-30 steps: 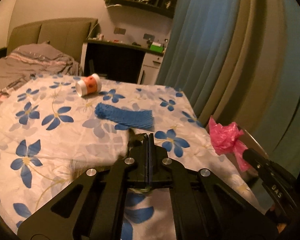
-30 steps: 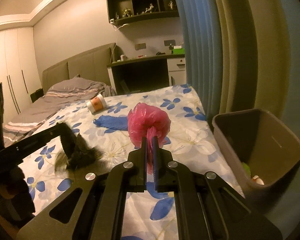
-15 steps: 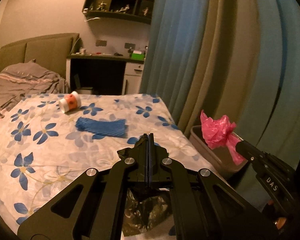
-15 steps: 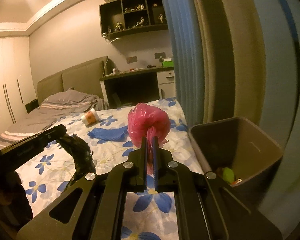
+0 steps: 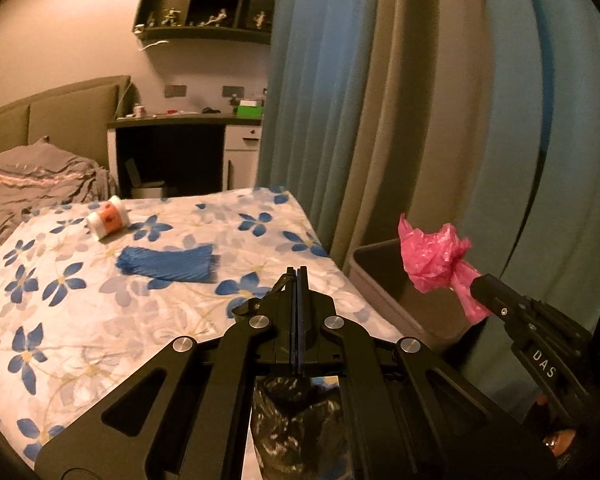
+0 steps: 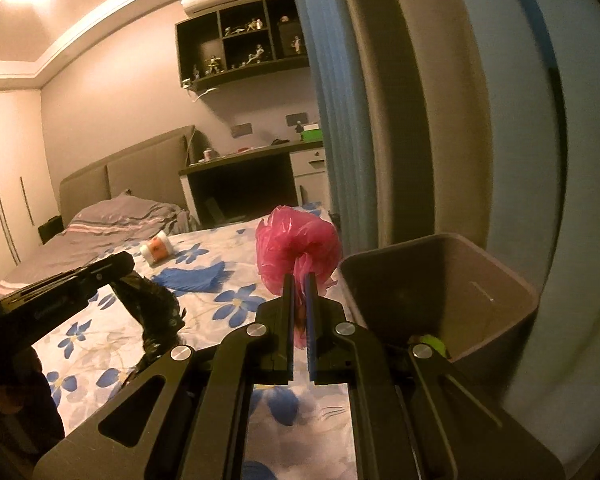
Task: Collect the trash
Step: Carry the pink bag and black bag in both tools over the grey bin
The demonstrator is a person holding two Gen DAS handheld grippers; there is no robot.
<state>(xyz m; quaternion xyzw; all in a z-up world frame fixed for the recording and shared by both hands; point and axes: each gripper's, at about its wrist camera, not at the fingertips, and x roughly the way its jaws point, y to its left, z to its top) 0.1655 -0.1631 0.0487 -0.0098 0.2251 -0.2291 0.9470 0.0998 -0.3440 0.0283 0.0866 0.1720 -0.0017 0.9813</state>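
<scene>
My right gripper (image 6: 299, 280) is shut on a crumpled pink plastic bag (image 6: 298, 254), held in the air just left of the grey trash bin (image 6: 500, 280); the same pink bag (image 5: 434, 262) shows at the right of the left wrist view. My left gripper (image 5: 297, 274) is shut on a crumpled black plastic bag (image 5: 296, 420) that hangs below its fingers; in the right wrist view the black bag (image 6: 156, 308) dangles above the flowered bedspread (image 6: 228, 304). On the bed lie a blue ribbed wrapper (image 5: 168, 262) and a white and orange cup (image 5: 108, 220) on its side.
The trash bin (image 5: 380, 280) stands on the floor beside the bed's right edge, against blue and beige curtains (image 5: 420, 100); something green (image 6: 432, 344) lies inside it. A dark desk (image 5: 172, 152) and a grey pillow (image 5: 40, 176) are at the back.
Both grippers have travelled right and a little up with their bags, off the bed's middle toward the bin. The black bag has come off the bedspread and now hangs free.
</scene>
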